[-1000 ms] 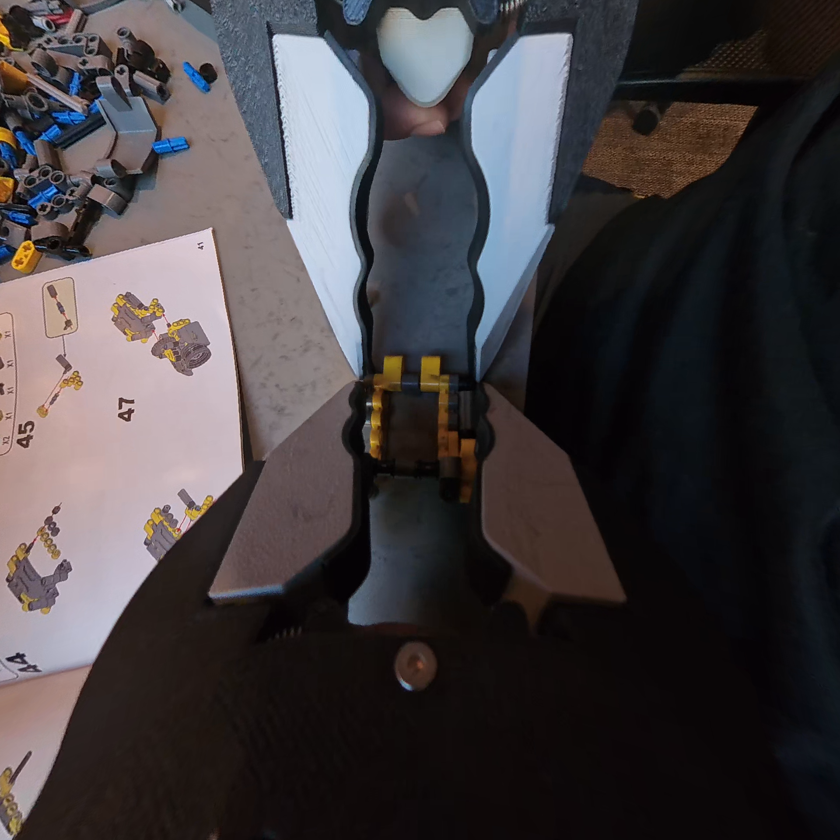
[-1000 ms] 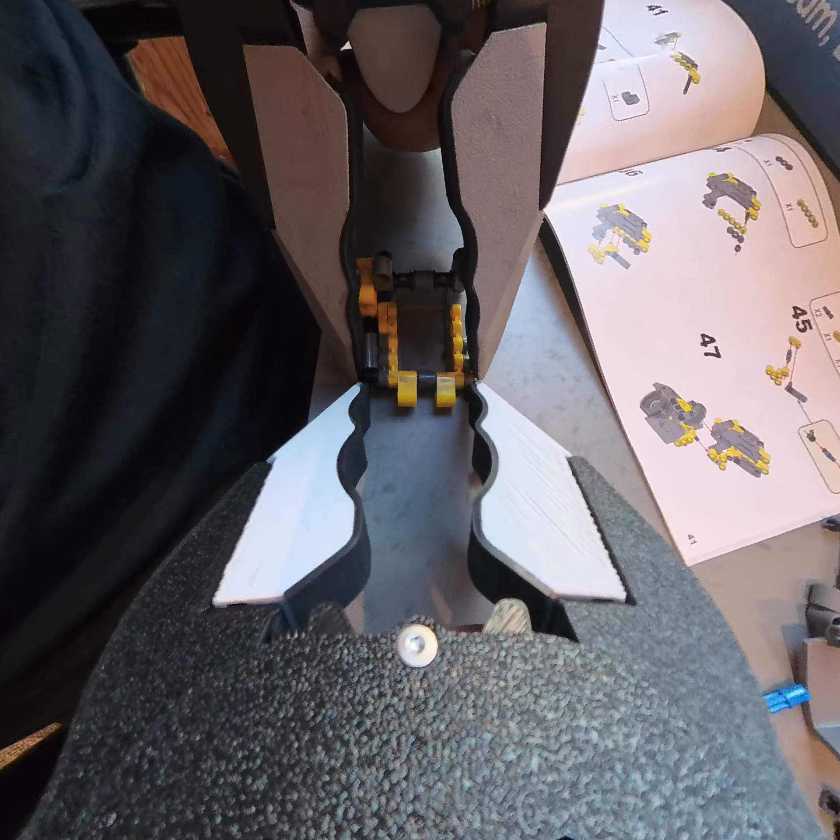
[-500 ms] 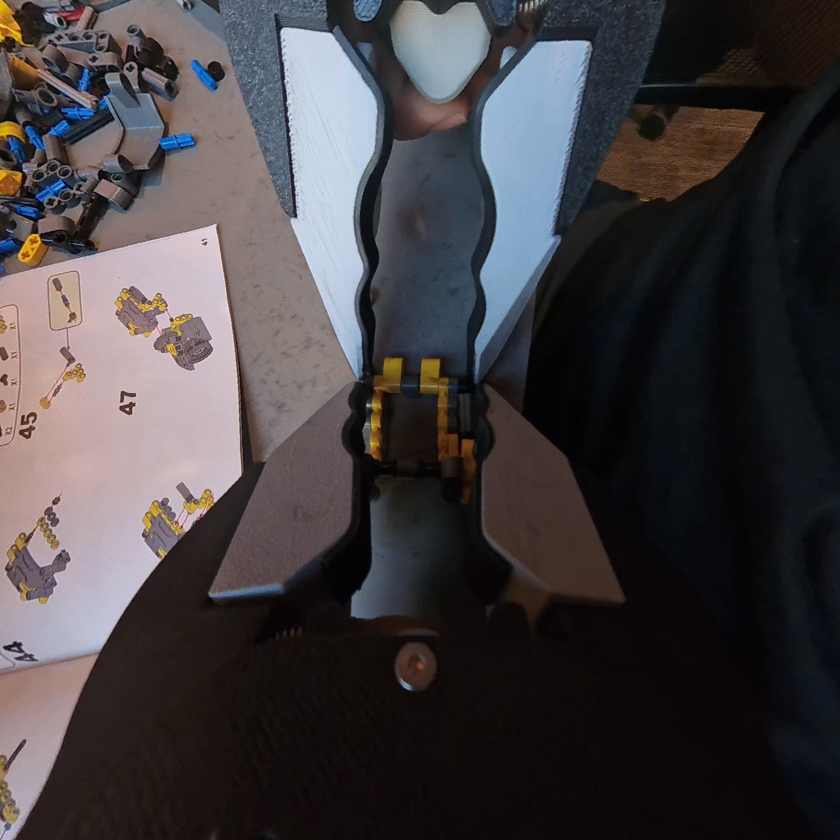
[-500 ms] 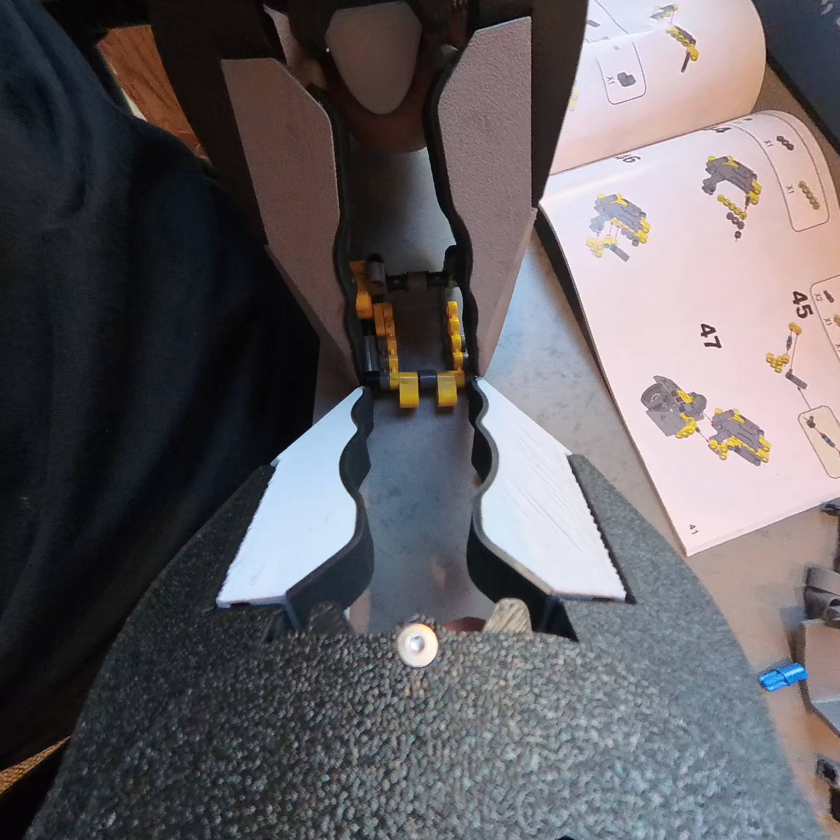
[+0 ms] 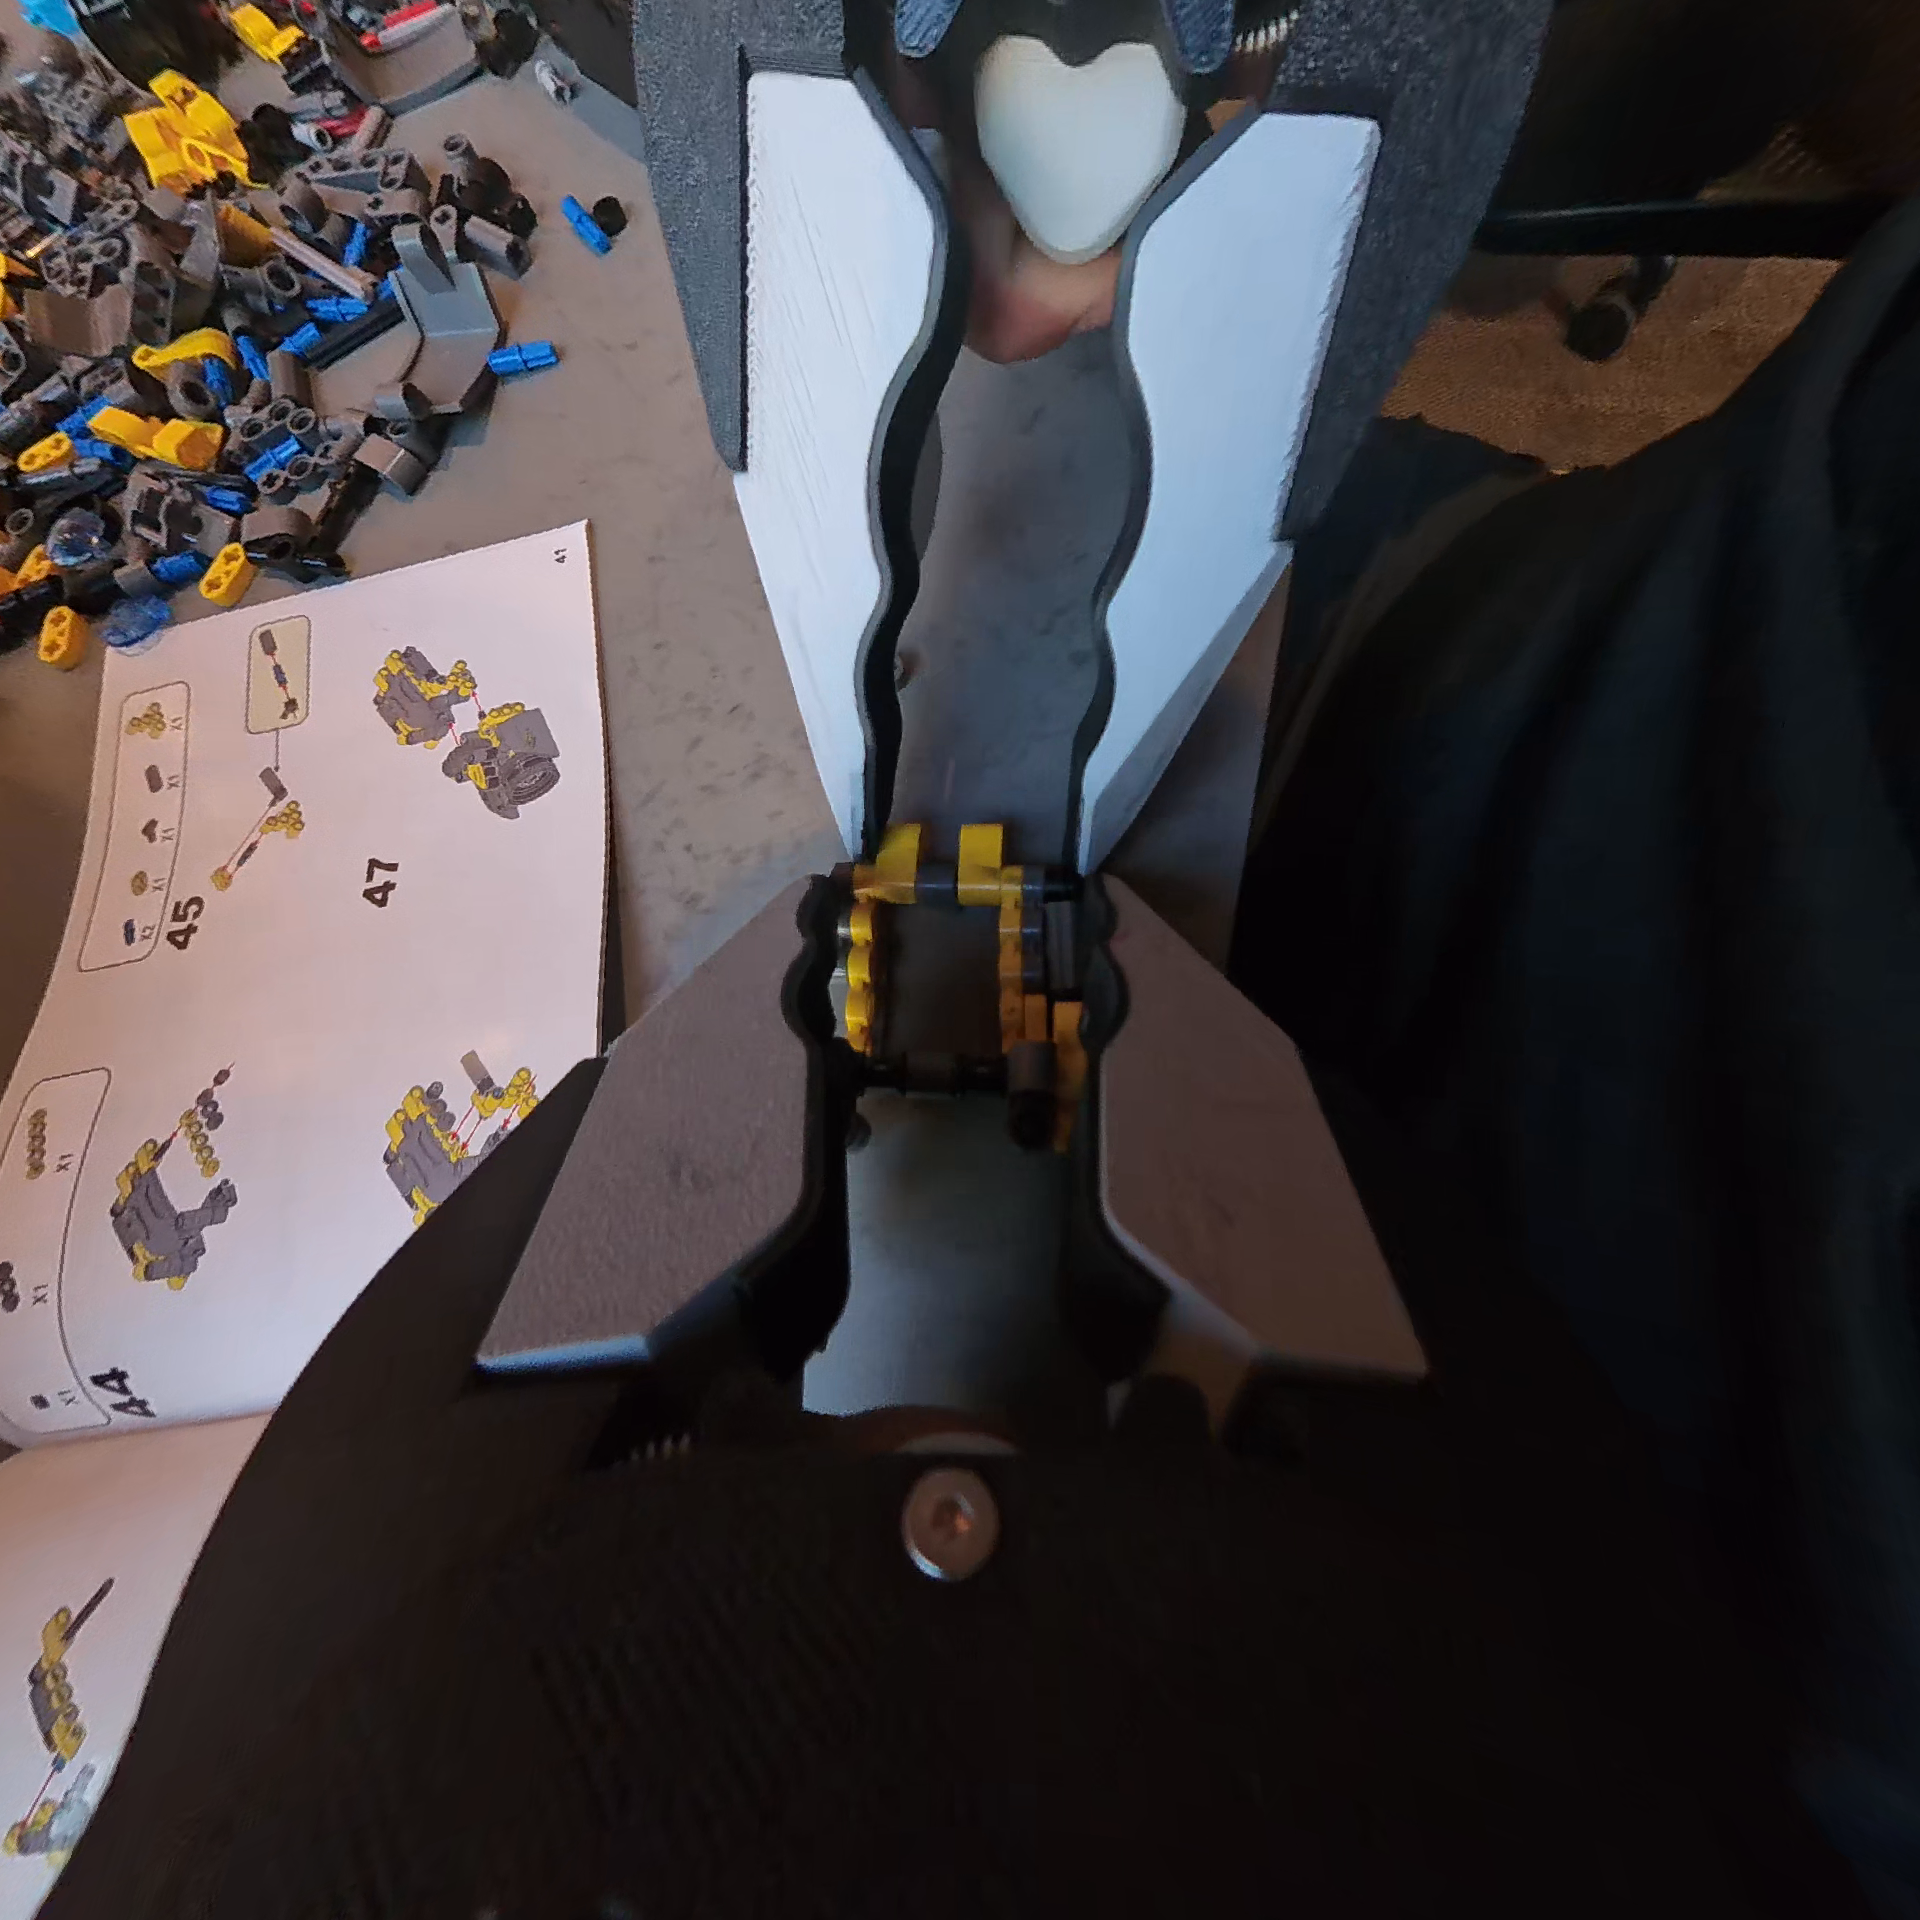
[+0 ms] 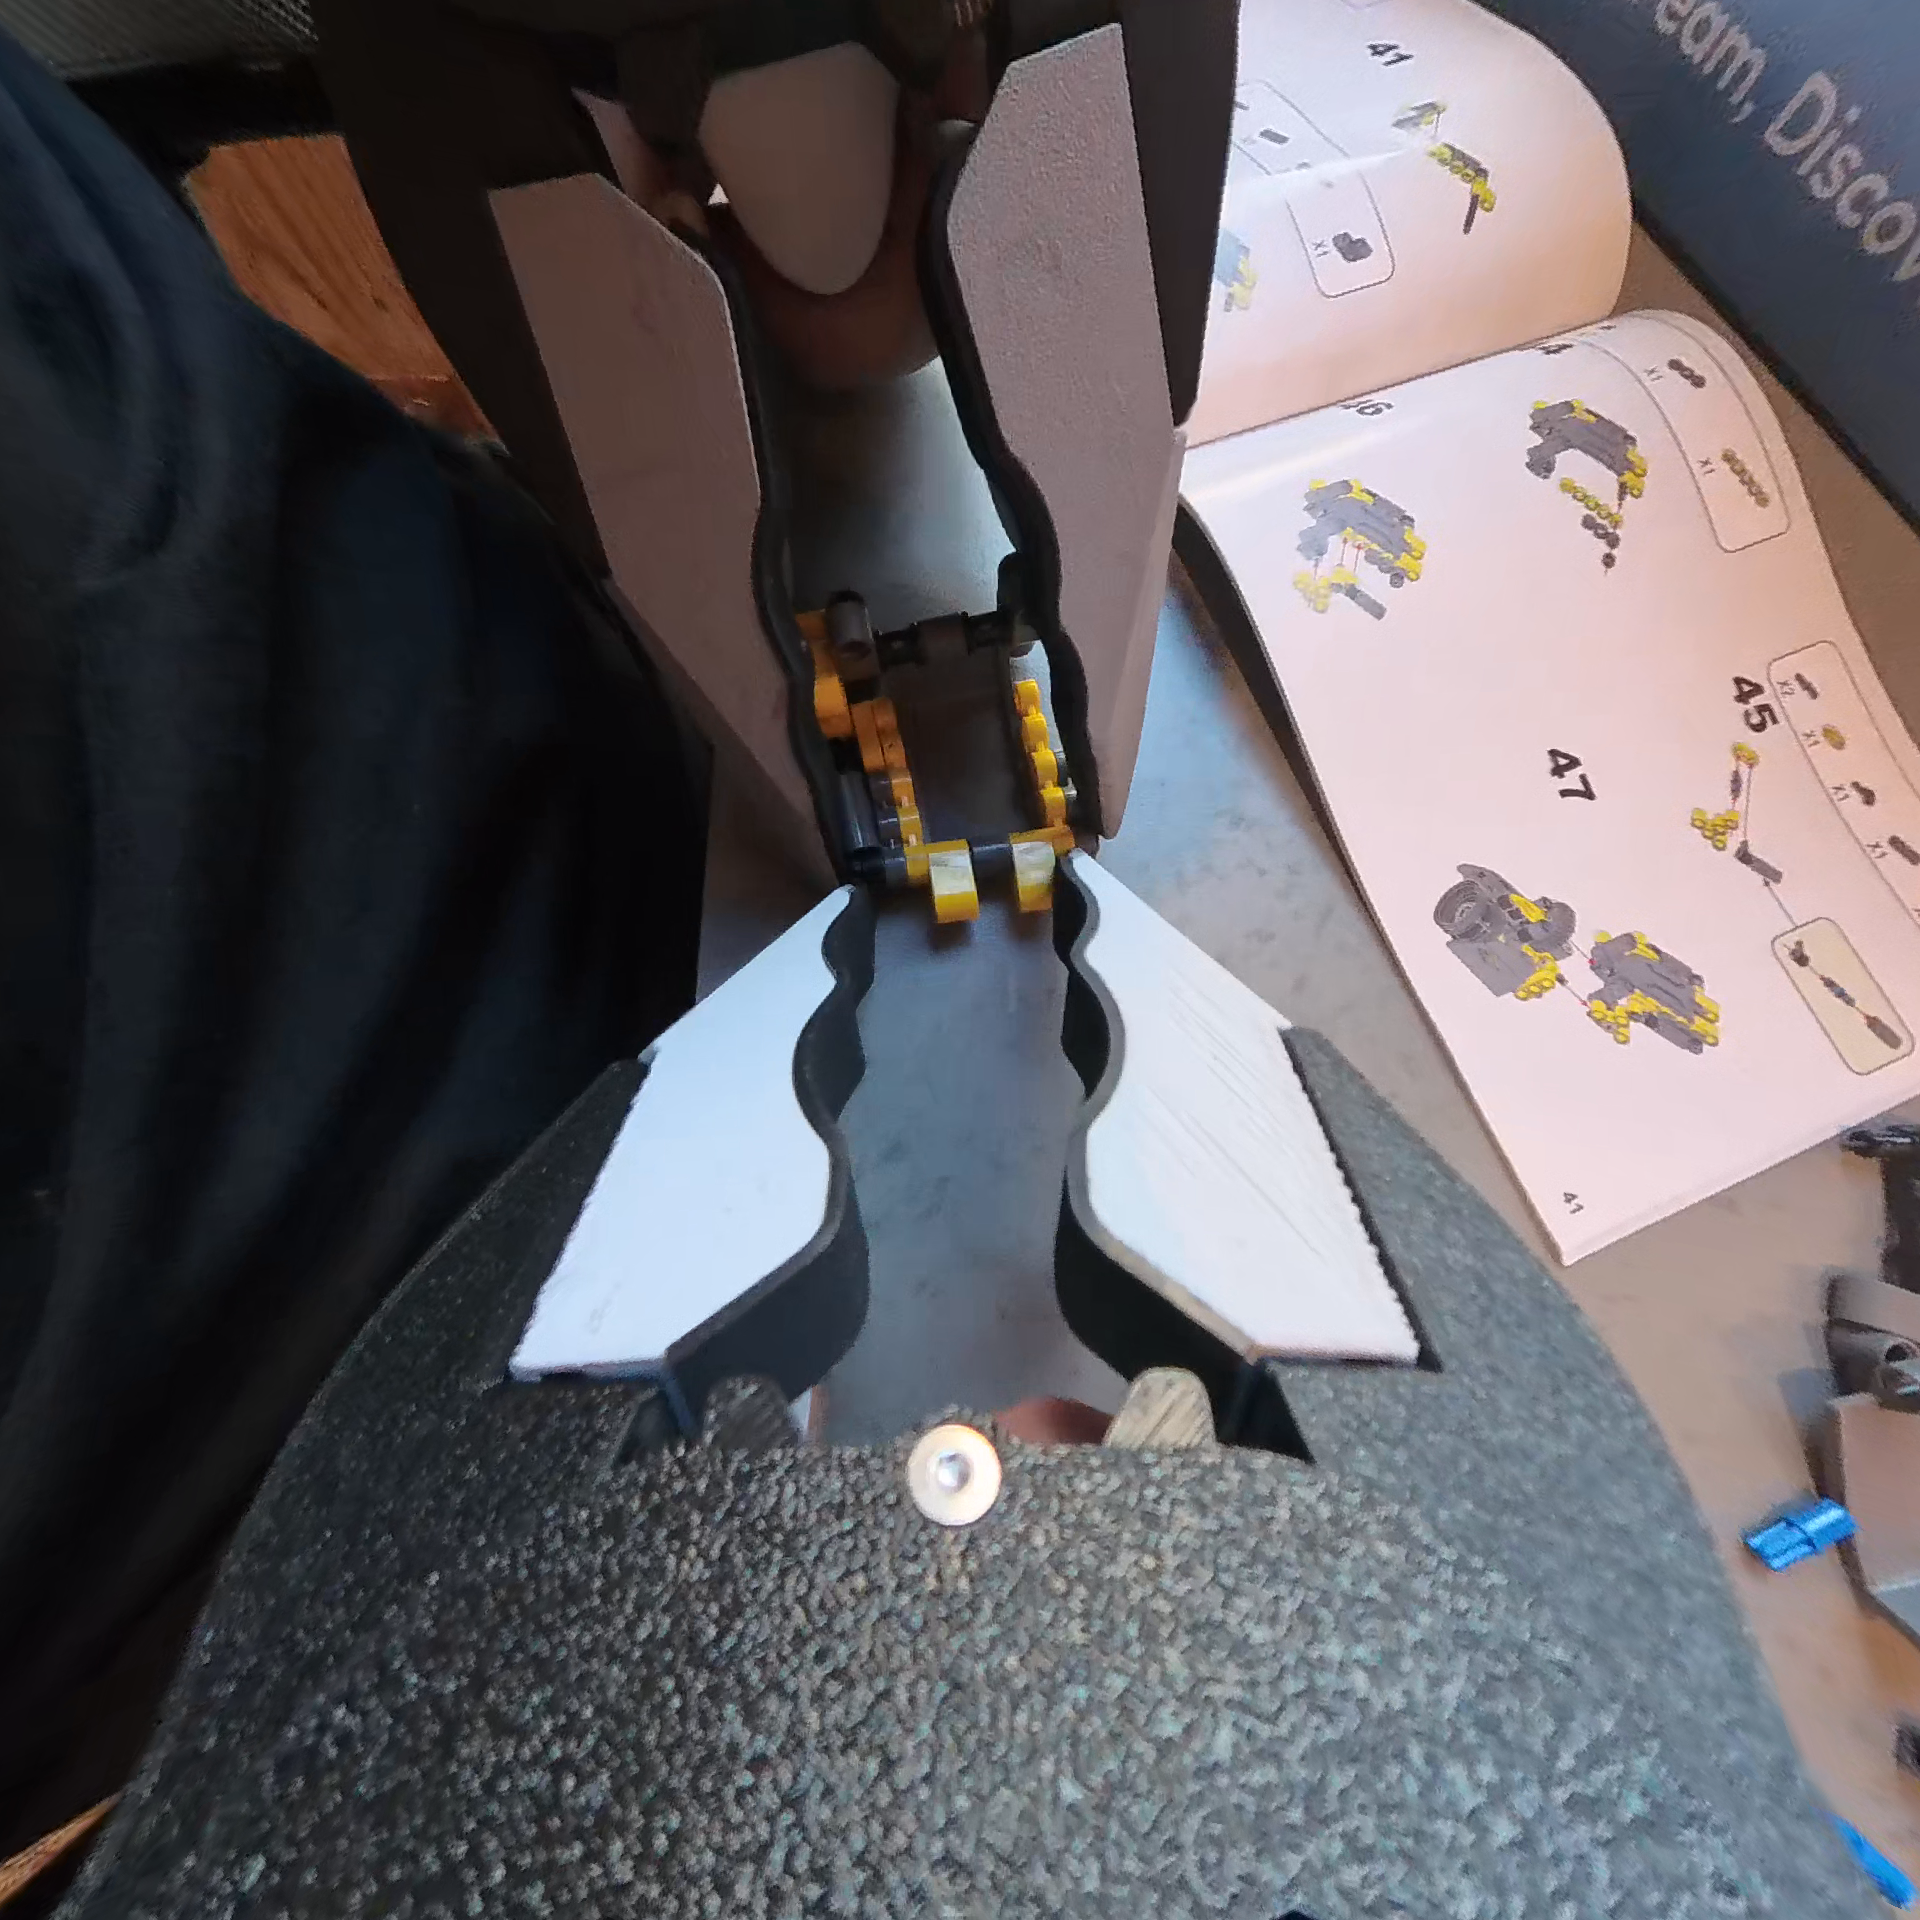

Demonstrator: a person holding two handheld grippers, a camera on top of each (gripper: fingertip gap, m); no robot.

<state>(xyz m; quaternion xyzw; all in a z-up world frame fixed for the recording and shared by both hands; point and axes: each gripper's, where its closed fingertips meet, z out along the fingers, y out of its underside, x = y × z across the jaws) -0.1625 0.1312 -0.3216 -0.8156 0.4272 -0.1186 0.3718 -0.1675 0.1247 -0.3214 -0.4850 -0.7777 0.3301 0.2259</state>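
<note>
Left gripper [image 5: 961,977] and right gripper [image 6: 961,883] meet tip to tip above the grey tabletop [image 5: 707,748]. The left fingers, narrowly parted, clamp a yellow-and-grey brick assembly [image 5: 961,966] between them; the right fingers (white-faced) pinch its near end, at two yellow lugs. An open instruction booklet [image 5: 312,935] lies beside the grippers, with a pile of loose bricks [image 5: 208,343] beyond it.
</note>
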